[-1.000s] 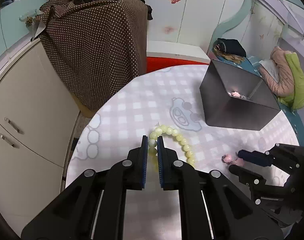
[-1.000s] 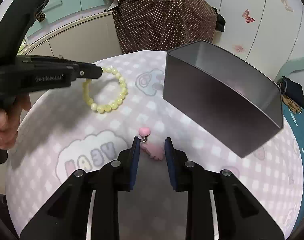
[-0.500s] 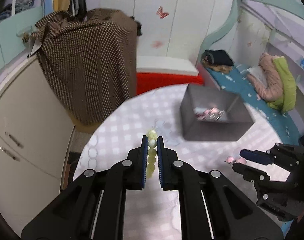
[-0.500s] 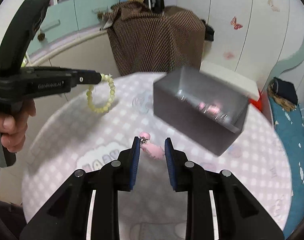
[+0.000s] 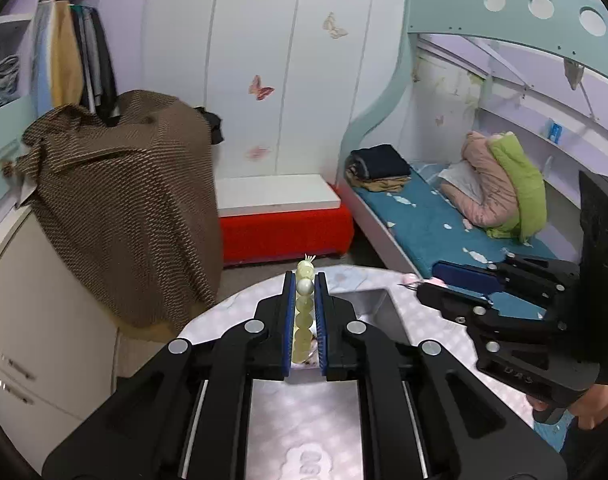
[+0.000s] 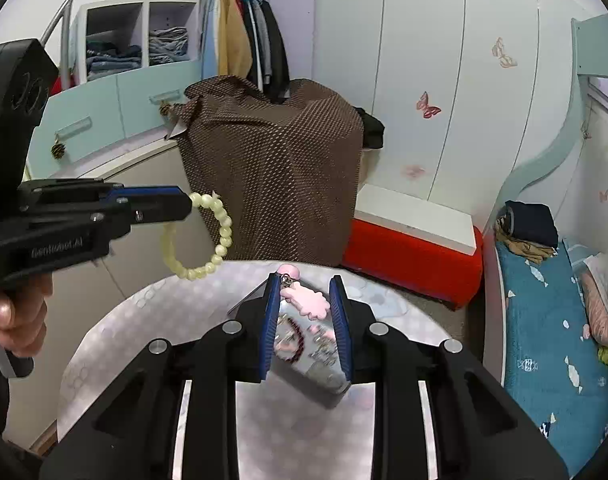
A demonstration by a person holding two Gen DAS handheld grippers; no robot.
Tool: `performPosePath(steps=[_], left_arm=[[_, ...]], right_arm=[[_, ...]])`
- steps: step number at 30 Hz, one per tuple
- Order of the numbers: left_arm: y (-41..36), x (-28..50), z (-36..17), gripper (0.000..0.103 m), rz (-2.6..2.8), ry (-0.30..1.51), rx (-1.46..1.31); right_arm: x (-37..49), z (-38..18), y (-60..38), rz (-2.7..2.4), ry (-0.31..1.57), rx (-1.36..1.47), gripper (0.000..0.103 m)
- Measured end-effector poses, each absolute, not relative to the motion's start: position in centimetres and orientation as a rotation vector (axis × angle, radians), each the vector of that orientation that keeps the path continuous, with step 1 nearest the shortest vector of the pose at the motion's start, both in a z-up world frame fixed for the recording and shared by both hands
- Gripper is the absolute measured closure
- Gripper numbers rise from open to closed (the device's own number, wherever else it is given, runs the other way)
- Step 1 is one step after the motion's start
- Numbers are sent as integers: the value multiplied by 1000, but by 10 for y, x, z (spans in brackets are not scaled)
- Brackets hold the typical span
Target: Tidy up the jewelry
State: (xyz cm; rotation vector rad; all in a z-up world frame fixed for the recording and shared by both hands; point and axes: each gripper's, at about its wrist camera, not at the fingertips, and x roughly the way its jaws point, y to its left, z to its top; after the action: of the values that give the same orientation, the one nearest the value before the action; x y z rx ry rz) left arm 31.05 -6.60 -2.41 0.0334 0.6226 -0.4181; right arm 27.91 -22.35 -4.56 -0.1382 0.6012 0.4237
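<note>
My left gripper (image 5: 304, 280) is shut on a pale yellow-green bead bracelet (image 5: 303, 320), held high above the table; the bracelet hangs from it in the right wrist view (image 6: 208, 236). My right gripper (image 6: 304, 284) is shut on a pink hair clip (image 6: 307, 300), also lifted. The grey metal box (image 5: 378, 304) sits on the round table below both grippers. In the right wrist view several pieces of jewelry (image 6: 304, 336) lie inside it. The right gripper shows at the right of the left wrist view (image 5: 428, 284).
The round table (image 5: 304, 420) has a pink-and-white checked cover. A brown dotted cloth (image 5: 124, 208) drapes furniture behind it. A red bench (image 5: 284, 232) and a bed with blue bedding (image 5: 444, 224) stand beyond. White cabinets (image 5: 32, 320) are at the left.
Both grippers rose from the table with the bracelet and the pink clip, and now sit over the grey box.
</note>
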Motion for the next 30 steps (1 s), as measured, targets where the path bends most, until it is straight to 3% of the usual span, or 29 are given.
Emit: performPosePath(steps=[14, 16, 17, 18, 21, 23, 30], left_arm=[[-107, 353, -46, 91, -427, 709, 70], [-108, 353, -48, 73, -415, 710, 80], [-107, 353, -48, 55, -406, 706, 82], [-105, 351, -46, 41, -392, 692, 82], [-98, 345, -42, 20, -368, 665, 80], [-93, 339, -37, 12, -352, 642, 85], [-77, 300, -17, 5, -279, 563, 106]], right_arm=[[321, -81, -232, 398, 732, -28, 78], [324, -86, -234, 397, 749, 5, 73], [325, -87, -235, 395, 750, 13, 65], [325, -87, -236, 390, 750, 24, 52], [318, -84, -242, 356, 722, 54, 17], [312, -80, -247, 329, 703, 79, 8], [282, -62, -262, 254, 656, 170, 8]])
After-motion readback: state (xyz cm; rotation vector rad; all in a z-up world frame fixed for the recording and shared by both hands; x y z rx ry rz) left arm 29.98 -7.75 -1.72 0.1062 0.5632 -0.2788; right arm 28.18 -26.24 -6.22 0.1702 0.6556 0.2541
